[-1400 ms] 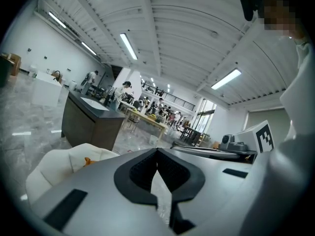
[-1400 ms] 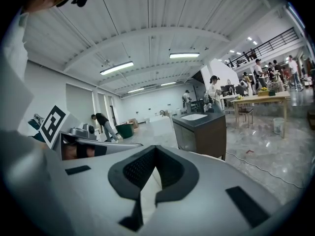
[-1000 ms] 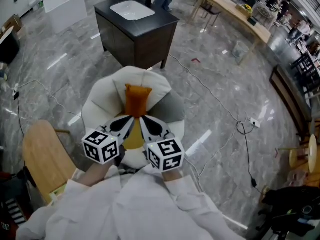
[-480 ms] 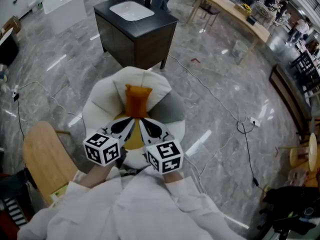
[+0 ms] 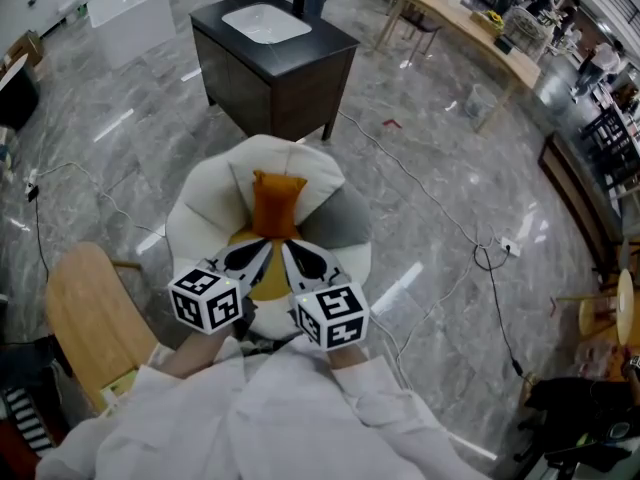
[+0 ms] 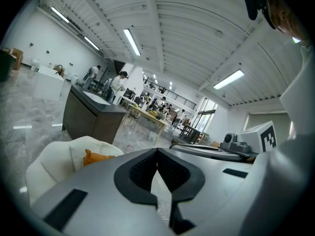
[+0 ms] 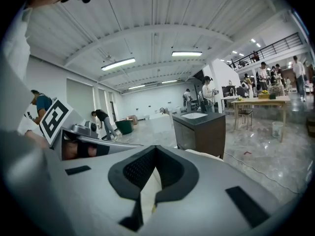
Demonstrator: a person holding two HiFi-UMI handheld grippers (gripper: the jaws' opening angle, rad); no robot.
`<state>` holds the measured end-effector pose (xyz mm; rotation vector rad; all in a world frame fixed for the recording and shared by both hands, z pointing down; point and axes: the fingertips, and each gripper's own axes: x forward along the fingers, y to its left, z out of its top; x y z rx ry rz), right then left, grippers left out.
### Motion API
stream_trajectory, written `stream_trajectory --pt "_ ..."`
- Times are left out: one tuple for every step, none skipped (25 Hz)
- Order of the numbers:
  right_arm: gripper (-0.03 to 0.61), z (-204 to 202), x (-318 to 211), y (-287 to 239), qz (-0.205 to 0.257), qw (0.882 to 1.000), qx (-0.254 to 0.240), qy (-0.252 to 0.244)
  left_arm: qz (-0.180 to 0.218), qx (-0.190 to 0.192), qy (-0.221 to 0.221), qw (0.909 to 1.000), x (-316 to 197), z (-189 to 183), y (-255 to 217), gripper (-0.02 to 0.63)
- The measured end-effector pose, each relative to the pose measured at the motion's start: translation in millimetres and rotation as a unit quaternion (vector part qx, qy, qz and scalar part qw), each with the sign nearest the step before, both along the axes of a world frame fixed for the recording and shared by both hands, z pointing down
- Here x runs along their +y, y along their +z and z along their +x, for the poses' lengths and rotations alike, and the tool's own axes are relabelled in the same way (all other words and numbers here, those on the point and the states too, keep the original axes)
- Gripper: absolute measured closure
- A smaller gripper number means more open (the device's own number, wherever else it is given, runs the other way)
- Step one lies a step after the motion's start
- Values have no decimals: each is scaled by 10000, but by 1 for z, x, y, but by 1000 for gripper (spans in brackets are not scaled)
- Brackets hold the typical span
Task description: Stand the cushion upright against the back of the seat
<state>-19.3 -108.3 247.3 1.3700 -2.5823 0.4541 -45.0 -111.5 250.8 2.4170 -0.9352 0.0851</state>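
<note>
Cushion [image 5: 276, 203], orange, upright against back of white seat [image 5: 205, 203], left hand-held gripper [image 5: 258, 246] and right hand-held gripper [image 5: 293, 251] both closed, empty

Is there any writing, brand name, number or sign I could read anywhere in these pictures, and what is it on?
No readable word, number or brand in any view.
Left marker cube and right marker cube: black-and-white square patterns only, no letters.
Things on the long table in the background: too small to read.
</note>
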Motion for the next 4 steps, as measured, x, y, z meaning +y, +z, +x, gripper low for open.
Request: stream_trajectory --pt "566 0 0 0 19 10000 44 -4 -15 12 9 10000 1 0 0 606" --pt "566 -1 1 0 28 10000 70 -9 -18 12 16 10000 1 0 0 606" --pt "566 -1 1 1 30 10000 84 -15 -14 3 22 10000 2 0 1 606" --pt "566 -2 2 1 29 9999 95 -21 -9 -8 28 10000 3 -1 1 606"
